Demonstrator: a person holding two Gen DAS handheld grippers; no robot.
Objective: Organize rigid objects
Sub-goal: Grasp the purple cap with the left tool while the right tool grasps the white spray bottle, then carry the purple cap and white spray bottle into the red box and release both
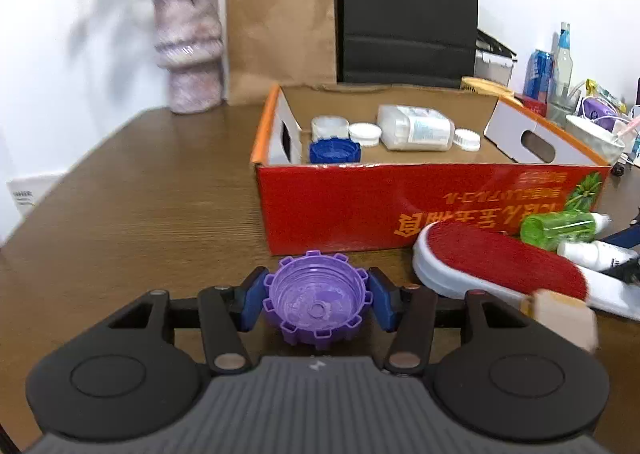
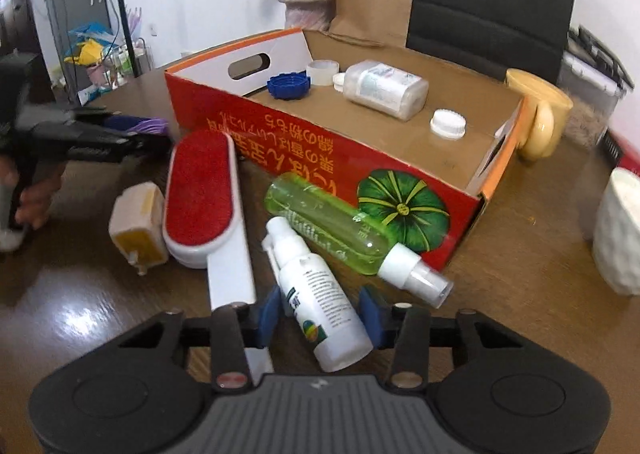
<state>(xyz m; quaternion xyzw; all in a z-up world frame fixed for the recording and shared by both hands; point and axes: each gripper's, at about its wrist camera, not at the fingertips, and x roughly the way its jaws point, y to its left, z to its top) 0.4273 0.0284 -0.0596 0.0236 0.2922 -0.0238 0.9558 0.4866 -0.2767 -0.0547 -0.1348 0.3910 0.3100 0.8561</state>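
Red box (image 1: 360,209) is our landmark; white bottle, blue cap etc. already lie inside. Lint brush (image 2: 200,193) lies just in front of it. Right gripper (image 2: 320,314) straddles the white spray bottle (image 2: 316,294) near the box front; pads close, contact unclear, so we square up first. Left gripper (image 1: 316,300) pinches the purple cap (image 1: 316,300) before the box; we lift it level.

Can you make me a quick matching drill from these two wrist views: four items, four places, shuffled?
Items:
1. purple cap
2. blue cap
3. white spray bottle
4. green bottle

Places:
A. inside the red box
B. between the right gripper's fingers
C. on the table against the box front
D. between the left gripper's fingers

Pairs: 1-D, 2-A, 3-B, 4-C
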